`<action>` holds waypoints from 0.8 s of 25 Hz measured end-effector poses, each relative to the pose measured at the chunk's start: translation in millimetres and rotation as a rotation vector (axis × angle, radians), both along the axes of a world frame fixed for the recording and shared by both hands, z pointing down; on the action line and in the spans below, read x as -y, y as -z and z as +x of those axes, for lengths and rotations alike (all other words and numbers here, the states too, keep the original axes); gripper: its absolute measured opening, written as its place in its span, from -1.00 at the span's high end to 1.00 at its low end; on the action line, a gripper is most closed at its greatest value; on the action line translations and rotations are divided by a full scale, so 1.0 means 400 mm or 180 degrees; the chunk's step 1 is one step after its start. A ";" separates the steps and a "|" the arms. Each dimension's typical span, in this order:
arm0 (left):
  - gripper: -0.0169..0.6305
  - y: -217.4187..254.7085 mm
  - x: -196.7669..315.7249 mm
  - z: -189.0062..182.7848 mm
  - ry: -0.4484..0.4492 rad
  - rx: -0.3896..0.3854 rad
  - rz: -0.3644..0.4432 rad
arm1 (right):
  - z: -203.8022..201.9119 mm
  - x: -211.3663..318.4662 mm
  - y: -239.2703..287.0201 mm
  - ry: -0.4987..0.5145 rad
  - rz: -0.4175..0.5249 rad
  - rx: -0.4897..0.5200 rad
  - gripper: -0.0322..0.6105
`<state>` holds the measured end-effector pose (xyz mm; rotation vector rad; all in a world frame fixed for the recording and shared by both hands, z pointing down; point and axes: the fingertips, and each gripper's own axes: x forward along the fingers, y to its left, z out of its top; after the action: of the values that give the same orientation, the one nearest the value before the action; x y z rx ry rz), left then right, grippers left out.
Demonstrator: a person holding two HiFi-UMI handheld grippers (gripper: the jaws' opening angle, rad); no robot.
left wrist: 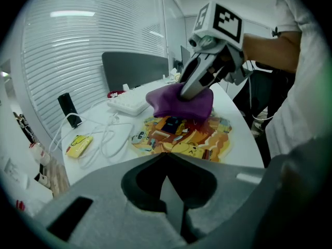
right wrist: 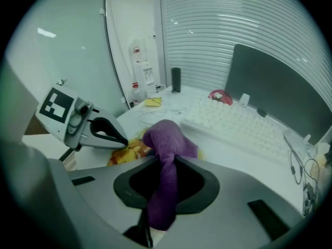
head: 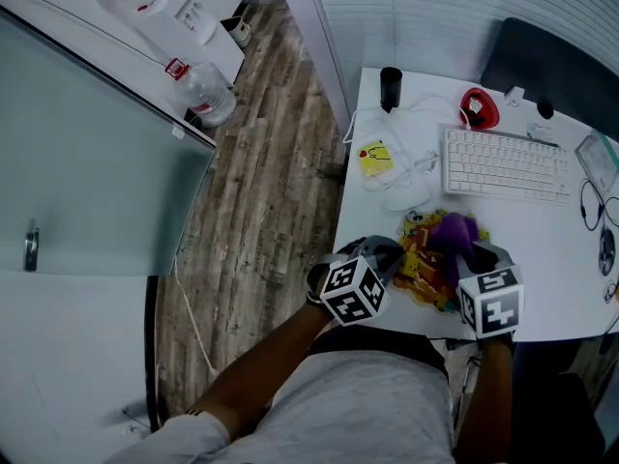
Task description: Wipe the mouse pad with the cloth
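Note:
A colourful cartoon-print mouse pad [head: 423, 267] lies at the near edge of the white desk [head: 542, 249]. On it rests a bunched purple cloth [head: 456, 232], and my right gripper [head: 456, 259] is shut on it. In the right gripper view the cloth [right wrist: 165, 144] runs up between the jaws and flops forward over the pad [right wrist: 129, 152]. My left gripper [head: 395, 261] is shut and holds nothing, its tip at the pad's left edge. The left gripper view shows its jaws [left wrist: 165, 157] meeting, with the pad [left wrist: 199, 139], the cloth [left wrist: 181, 104] and the right gripper [left wrist: 185, 91] beyond.
Behind the pad are a white keyboard [head: 505, 164], looped white cables [head: 411, 177], a yellow packet [head: 376, 157], a black cylinder [head: 390, 87] and a red object [head: 478, 107]. The desk's left edge drops to wooden floor [head: 271, 162]. A water dispenser [head: 164, 8] stands far left.

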<state>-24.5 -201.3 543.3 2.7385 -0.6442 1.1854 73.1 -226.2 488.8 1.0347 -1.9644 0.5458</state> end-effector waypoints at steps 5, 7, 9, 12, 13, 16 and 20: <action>0.90 -0.004 0.002 0.003 0.0003 0.0016 0.0010 | -0.146 -0.042 -0.044 0.0367 -0.0095 0.0061 0.69; 0.90 -0.003 0.001 0.004 0.0001 0.0017 0.0010 | -0.175 -0.051 -0.055 0.0442 -0.0110 -0.0014 0.70; 0.90 -0.002 0.001 0.003 0.0001 0.0016 0.0012 | -0.190 -0.053 -0.064 0.0520 -0.0110 -0.0105 0.69; 0.90 -0.002 0.001 0.002 0.0009 0.0014 0.0012 | -0.196 -0.045 -0.075 0.0624 -0.0080 -0.0185 0.69; 0.90 -0.002 0.001 0.002 0.0010 0.0016 0.0013 | -0.194 -0.043 -0.077 0.0637 -0.0077 -0.0197 0.69; 0.90 -0.002 0.001 0.002 0.0011 0.0020 0.0018 | -0.179 -0.040 -0.074 0.0631 -0.0073 -0.0225 0.69; 0.90 -0.002 0.000 0.001 0.0017 0.0020 0.0016 | -0.121 -0.046 -0.075 0.0480 -0.0120 -0.0262 0.69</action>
<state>-24.0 -201.2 544.1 2.7364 -0.6559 1.1936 24.6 -207.7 518.7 0.8640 -1.9332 0.4486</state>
